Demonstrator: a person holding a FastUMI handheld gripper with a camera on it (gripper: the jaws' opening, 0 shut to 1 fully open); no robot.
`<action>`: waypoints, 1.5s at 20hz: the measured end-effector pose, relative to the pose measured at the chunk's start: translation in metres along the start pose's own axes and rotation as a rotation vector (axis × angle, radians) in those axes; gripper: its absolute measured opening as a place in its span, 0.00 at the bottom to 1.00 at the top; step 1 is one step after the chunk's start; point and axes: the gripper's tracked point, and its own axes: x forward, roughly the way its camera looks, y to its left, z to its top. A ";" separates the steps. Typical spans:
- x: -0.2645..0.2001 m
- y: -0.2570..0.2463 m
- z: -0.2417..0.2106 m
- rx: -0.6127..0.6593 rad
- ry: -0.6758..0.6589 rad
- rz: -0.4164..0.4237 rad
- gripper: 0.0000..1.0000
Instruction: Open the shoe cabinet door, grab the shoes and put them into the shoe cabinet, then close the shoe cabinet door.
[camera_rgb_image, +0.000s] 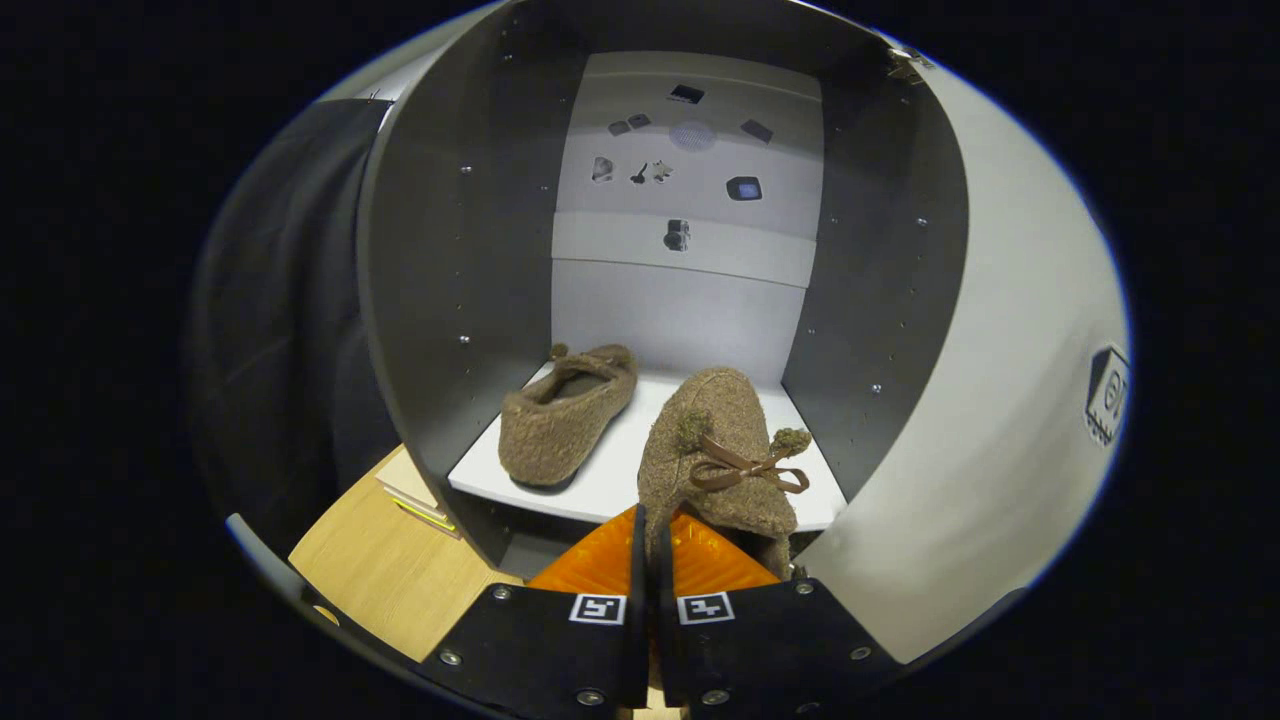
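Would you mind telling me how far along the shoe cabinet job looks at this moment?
Done: the cabinet is open, and one slipper lies on its white shelf. In hand: the gripper, fingers closed, pinches the second slipper, the one with a bow, at the shelf's front edge. Left: setting it down beside the first, releasing, and closing the door.

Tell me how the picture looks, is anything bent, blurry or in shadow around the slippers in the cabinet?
Gripper view: fisheye bends the cabinet's side walls into curves. Both slippers look sharp: the one lying on the white shelf, with a small shadow under it, and the bow slipper pinched in the closed claw. Back panel evenly lit, no glare.
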 end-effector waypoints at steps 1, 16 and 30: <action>0.012 -0.002 0.007 0.000 0.003 0.004 0.05; 0.150 -0.029 0.037 0.030 0.123 0.006 0.05; 0.064 -0.023 0.065 0.083 -0.054 -0.003 0.26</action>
